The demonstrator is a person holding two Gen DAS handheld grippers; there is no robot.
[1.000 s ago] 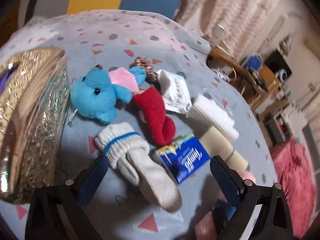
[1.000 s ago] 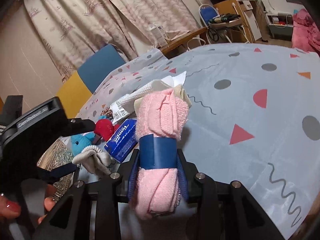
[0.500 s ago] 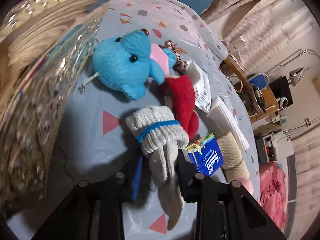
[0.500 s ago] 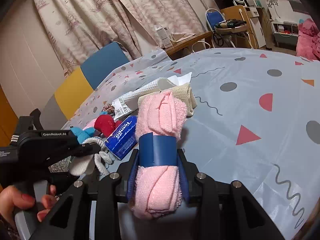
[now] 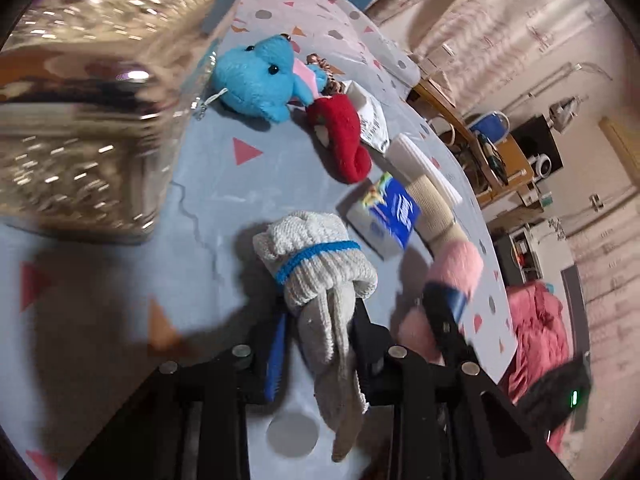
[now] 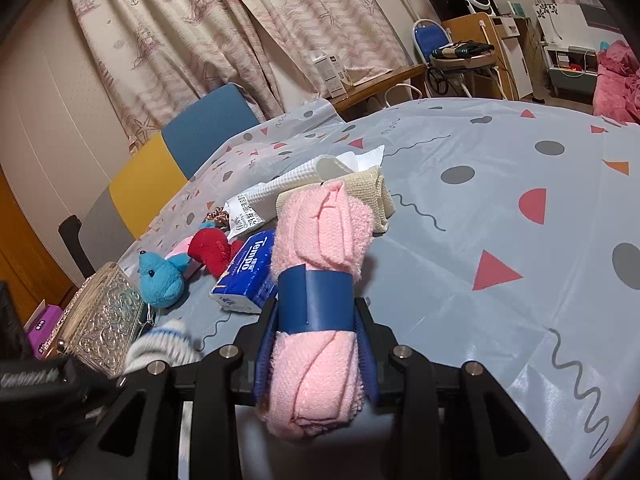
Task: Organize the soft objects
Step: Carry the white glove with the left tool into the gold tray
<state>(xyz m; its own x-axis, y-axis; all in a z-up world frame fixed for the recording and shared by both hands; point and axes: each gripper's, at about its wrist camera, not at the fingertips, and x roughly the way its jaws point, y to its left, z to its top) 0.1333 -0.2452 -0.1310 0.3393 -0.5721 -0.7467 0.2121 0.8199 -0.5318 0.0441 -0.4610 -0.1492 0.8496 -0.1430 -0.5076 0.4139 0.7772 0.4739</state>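
My left gripper point(image 5: 318, 336) is shut on a grey-white sock with a blue band point(image 5: 320, 264) and holds it above the table; the sock also shows in the right wrist view point(image 6: 160, 346). My right gripper point(image 6: 316, 340) is shut on a rolled pink towel point(image 6: 320, 264), which also shows in the left wrist view point(image 5: 454, 264). A blue plush toy point(image 5: 260, 78), a red sock point(image 5: 344, 140), a beige cloth roll point(image 5: 430, 204) and a white folded cloth point(image 5: 420, 160) lie on the patterned tablecloth point(image 6: 520, 208).
A shiny gold embossed box point(image 5: 88, 120) stands at the left, close to the sock. A blue tissue pack point(image 5: 384, 216) and a printed paper packet point(image 5: 372, 120) lie among the soft things. Chairs point(image 6: 208, 128), a desk and curtains stand beyond the table.
My left gripper shut on the grey-white sock and lifted it off the table toward the gold box. My right gripper still holds the pink towel, now closer to the left one.
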